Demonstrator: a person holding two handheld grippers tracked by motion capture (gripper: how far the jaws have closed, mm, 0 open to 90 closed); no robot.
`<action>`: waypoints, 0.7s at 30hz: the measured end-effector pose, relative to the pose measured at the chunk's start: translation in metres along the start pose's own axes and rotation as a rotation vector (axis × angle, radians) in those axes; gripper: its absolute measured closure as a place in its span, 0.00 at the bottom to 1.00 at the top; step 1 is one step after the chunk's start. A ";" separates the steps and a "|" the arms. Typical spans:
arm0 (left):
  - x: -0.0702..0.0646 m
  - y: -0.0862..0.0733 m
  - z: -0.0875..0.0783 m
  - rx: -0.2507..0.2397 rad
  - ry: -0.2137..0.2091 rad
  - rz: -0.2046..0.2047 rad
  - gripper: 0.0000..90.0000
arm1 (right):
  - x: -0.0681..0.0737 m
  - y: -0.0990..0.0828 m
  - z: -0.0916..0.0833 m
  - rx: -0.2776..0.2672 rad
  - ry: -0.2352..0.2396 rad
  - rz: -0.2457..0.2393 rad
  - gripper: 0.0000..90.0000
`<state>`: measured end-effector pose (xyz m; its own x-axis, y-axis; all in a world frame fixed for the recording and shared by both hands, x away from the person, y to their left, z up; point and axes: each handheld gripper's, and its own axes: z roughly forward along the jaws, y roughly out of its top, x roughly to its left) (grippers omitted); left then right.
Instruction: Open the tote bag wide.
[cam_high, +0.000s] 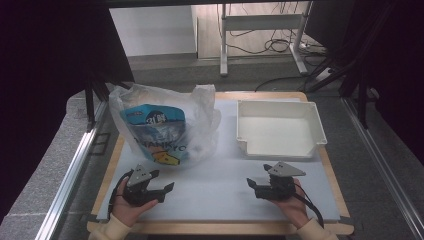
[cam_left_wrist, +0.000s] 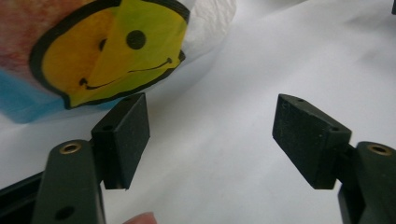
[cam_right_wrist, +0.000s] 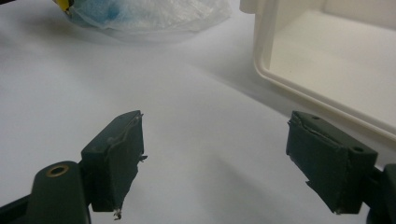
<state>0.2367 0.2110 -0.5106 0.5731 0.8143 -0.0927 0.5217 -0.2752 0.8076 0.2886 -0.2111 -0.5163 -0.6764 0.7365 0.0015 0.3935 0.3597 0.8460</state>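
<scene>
The white table cover (cam_high: 220, 192) carries, at the far right, an empty white plastic tray (cam_high: 315, 122). At the far left slumps a thin translucent plastic bag (cam_high: 205, 112) with a blue snack packet (cam_high: 155, 127) inside, just ahead of the left gripper (cam_high: 167, 189). The bag film is loose and slippery, so I judge a pinch may catch only the film and let the packet slide out. The right gripper (cam_high: 251, 184) rests near the tray. Both grippers' jaws stand apart, with nothing between them.

Bright, even light on the white table (cam_high: 220, 195); dark surroundings; close gripper views softly blurred
</scene>
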 end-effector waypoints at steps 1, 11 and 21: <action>0.000 0.000 -0.001 -0.001 0.001 -0.002 0.31 | 0.000 0.000 0.000 0.000 0.000 0.000 0.21; 0.001 0.010 -0.021 -0.054 0.016 -0.005 0.34 | 0.000 0.002 0.001 -0.015 0.013 -0.005 0.23; 0.012 0.018 -0.038 -0.098 0.029 -0.016 0.35 | 0.002 0.003 0.003 -0.005 0.009 -0.019 0.23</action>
<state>0.2289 0.2355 -0.4751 0.5459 0.8329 -0.0907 0.4655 -0.2115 0.8594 0.2900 -0.2071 -0.5154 -0.6892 0.7245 -0.0100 0.3776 0.3708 0.8485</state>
